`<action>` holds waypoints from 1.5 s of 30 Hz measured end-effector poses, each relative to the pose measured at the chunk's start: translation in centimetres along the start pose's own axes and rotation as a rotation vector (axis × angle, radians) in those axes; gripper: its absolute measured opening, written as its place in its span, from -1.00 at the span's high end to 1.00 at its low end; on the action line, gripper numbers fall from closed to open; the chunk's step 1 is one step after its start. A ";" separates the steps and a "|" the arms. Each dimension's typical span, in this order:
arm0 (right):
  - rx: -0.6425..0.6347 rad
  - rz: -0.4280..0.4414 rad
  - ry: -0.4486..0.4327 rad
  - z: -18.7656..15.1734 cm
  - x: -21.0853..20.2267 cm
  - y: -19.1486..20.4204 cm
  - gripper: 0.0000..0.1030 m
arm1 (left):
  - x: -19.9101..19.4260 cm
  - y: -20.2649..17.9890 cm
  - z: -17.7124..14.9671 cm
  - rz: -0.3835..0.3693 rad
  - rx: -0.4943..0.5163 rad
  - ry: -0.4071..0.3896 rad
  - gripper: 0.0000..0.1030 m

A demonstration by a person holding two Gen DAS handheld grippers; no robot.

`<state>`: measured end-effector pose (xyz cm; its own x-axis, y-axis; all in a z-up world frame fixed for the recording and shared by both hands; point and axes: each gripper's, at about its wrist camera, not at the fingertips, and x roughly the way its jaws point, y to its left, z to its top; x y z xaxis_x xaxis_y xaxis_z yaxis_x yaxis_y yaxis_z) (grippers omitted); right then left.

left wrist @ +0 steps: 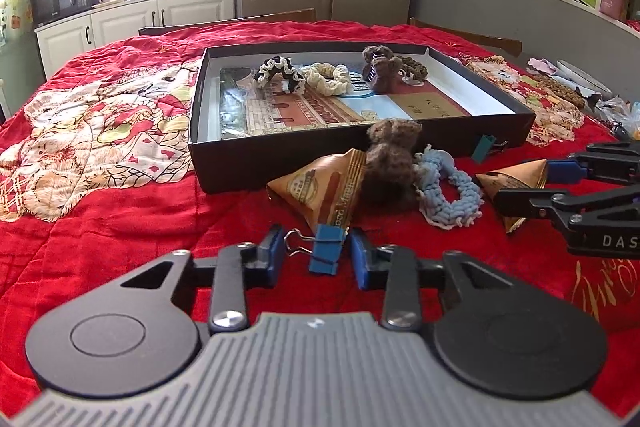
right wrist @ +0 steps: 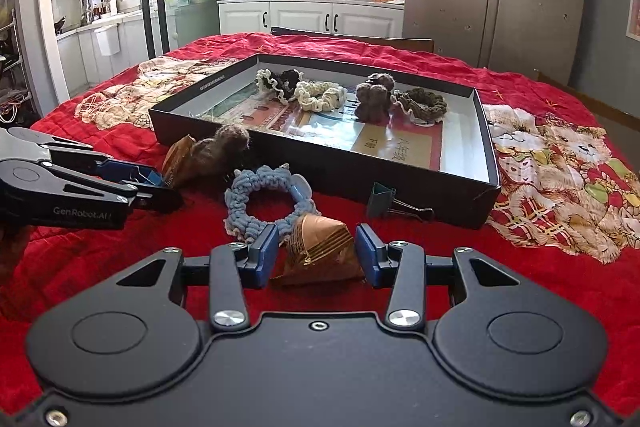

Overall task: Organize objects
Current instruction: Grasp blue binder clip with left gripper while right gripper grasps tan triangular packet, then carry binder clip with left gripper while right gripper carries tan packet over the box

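A blue binder clip (left wrist: 326,251) lies on the red quilt between the pads of my left gripper (left wrist: 316,247). Its wire handles reach the left pad, and a thin gap shows at the right pad. My right gripper (right wrist: 317,247) is open and straddles a brown triangular packet (right wrist: 320,251) resting on the quilt, with a sliver of space at the left pad. Each wrist view also shows the other gripper low over the quilt. The black box (left wrist: 360,155) lies just beyond and holds several knitted scrunchies (left wrist: 324,77).
Loose on the quilt in front of the box are a second brown packet (left wrist: 320,187), a fuzzy brown scrunchie (left wrist: 390,159), a light blue scrunchie (right wrist: 264,207) and a teal binder clip (right wrist: 380,201). Wrappers and a plate (left wrist: 576,75) lie at the table's far right edge.
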<state>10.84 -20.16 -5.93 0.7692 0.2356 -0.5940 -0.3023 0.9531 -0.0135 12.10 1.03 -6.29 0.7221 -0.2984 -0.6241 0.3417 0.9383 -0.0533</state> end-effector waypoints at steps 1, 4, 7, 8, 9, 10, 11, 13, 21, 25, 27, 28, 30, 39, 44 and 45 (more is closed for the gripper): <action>0.000 -0.001 0.000 0.0 0.1 0.0 0.20 | 0.0 0.0 0.0 0.000 -0.003 0.000 0.31; -0.003 -0.006 0.001 -0.1 0.1 0.0 0.26 | 0.0 -0.1 0.0 0.002 -0.001 -0.002 0.32; -0.003 -0.007 0.002 -0.1 0.2 -0.1 0.30 | 0.0 -0.2 -0.1 0.005 0.005 -0.004 0.32; -0.006 -0.008 0.002 -0.1 0.2 -0.1 0.31 | 0.0 -0.2 -0.1 0.005 0.006 -0.005 0.32; -0.009 -0.009 0.002 -0.1 0.2 0.0 0.32 | -0.1 -0.2 -0.1 0.004 0.005 -0.005 0.32; -0.013 -0.010 0.002 -0.2 0.2 0.0 0.32 | -0.1 -0.2 -0.1 0.004 0.004 -0.005 0.32; -0.016 -0.011 0.001 -0.2 0.2 0.0 0.33 | -0.1 -0.1 -0.1 0.002 0.002 -0.004 0.32; -0.023 -0.013 0.001 -0.2 0.3 0.0 0.33 | -0.1 -0.1 -0.1 0.000 0.001 -0.004 0.33; -0.022 -0.011 0.001 -0.2 0.3 0.1 0.37 | -0.6 0.0 -0.3 -0.007 -0.006 -0.003 0.33; -0.023 -0.009 -0.001 -0.2 0.2 0.1 0.40 | -0.7 0.0 -0.3 -0.008 -0.007 -0.003 0.33; -0.021 -0.004 -0.002 -0.2 0.0 0.1 0.40 | -0.9 0.1 -0.3 -0.008 -0.009 -0.006 0.33; -0.021 -0.002 -0.002 -0.1 0.0 0.2 0.40 | -1.0 0.1 -0.3 -0.008 -0.009 -0.007 0.33; -0.020 0.001 -0.003 0.0 -0.2 0.1 0.40 | -1.2 0.2 -0.2 -0.009 -0.010 -0.010 0.33; -0.027 0.015 -0.009 0.2 -0.7 0.3 0.41 | -2.2 0.1 0.1 -0.009 -0.009 -0.030 0.33; -0.026 0.024 -0.011 0.4 -0.9 0.3 0.41 | -2.6 0.1 0.2 -0.013 -0.008 -0.039 0.33; -0.027 0.024 -0.012 0.4 -1.0 0.3 0.41 | -2.7 0.0 0.3 -0.015 -0.007 -0.042 0.33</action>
<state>10.23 -20.04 -5.06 0.7684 0.2603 -0.5846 -0.3355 0.9418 -0.0217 10.36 1.82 -4.37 0.7416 -0.3190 -0.5902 0.3484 0.9349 -0.0676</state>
